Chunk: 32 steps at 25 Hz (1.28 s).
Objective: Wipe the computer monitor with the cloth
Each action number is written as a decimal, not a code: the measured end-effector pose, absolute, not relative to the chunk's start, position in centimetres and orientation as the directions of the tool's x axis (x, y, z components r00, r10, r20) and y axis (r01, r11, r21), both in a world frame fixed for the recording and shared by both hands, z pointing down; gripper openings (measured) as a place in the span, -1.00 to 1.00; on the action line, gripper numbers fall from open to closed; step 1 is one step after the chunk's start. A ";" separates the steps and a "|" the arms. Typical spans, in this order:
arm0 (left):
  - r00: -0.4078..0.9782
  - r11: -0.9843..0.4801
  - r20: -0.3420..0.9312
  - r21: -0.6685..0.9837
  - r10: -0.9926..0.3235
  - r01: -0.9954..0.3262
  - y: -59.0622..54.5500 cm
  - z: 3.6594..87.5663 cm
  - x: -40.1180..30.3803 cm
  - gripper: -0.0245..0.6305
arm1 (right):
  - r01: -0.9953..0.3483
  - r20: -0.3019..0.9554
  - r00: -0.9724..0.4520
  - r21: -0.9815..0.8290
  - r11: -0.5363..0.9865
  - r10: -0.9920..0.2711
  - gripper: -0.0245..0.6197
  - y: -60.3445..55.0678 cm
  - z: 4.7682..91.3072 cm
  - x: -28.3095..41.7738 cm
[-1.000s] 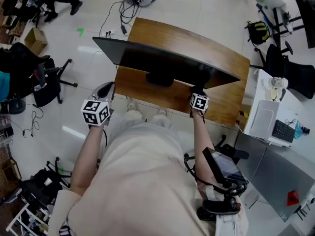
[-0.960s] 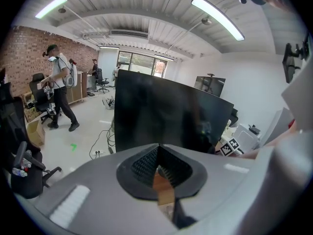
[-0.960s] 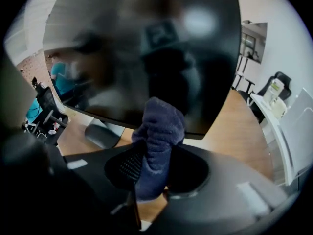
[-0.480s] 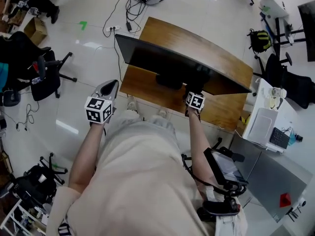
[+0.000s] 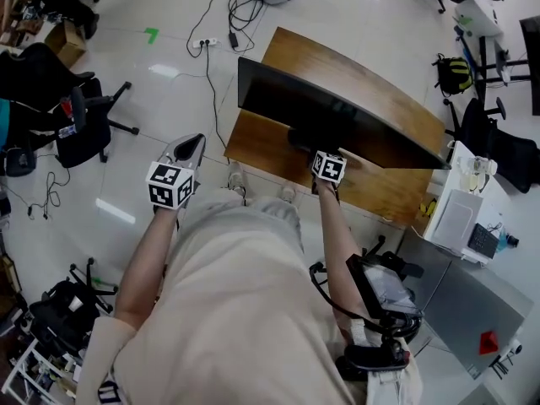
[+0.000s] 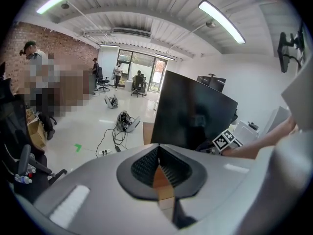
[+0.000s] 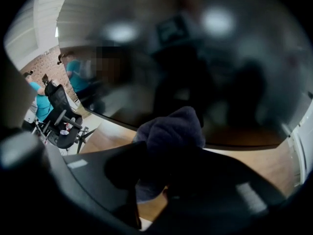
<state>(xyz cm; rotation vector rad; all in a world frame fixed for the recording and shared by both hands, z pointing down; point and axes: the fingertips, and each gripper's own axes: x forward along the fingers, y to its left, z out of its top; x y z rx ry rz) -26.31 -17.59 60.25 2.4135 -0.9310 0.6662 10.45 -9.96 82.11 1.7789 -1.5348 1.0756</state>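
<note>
Now | step: wiping under way, we judge | our right gripper (image 7: 157, 176) pinches the dark cloth (image 7: 168, 133), low centre of its view, at the monitor (image 5: 337, 116) screen's lower edge | left gripper (image 6: 159, 175) pressed together, empty, left of the wooden desk (image 5: 380, 191) | next: we sweep the cloth across the screen with even pressure.

My head view is bright; the glossy white floor (image 5: 110, 175) carries streaks of glare. In my left gripper view, two long ceiling strip lights (image 6: 222, 21) supply the light, and straight lines bow toward a black rim. My right gripper view is dim: the dark glossy monitor screen (image 7: 220, 72) returns blurred reflections, and the dark blue cloth (image 7: 171, 129) is out of focus.
</note>
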 end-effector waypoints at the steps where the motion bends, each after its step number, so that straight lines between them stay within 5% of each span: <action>1: 0.655 -0.666 0.585 0.245 -0.478 -0.704 -17.7 60.4 -26.6 -0.93 | -0.978 0.843 0.021 -0.095 -0.187 -0.538 -0.57 -10.4 82.1 9.6; 32: 0.592 -0.564 0.569 0.251 -0.571 -0.786 -18.7 60.9 -36.9 -0.93 | -0.916 0.824 -0.312 -0.128 0.380 -0.473 -0.57 -25.3 81.7 -17.7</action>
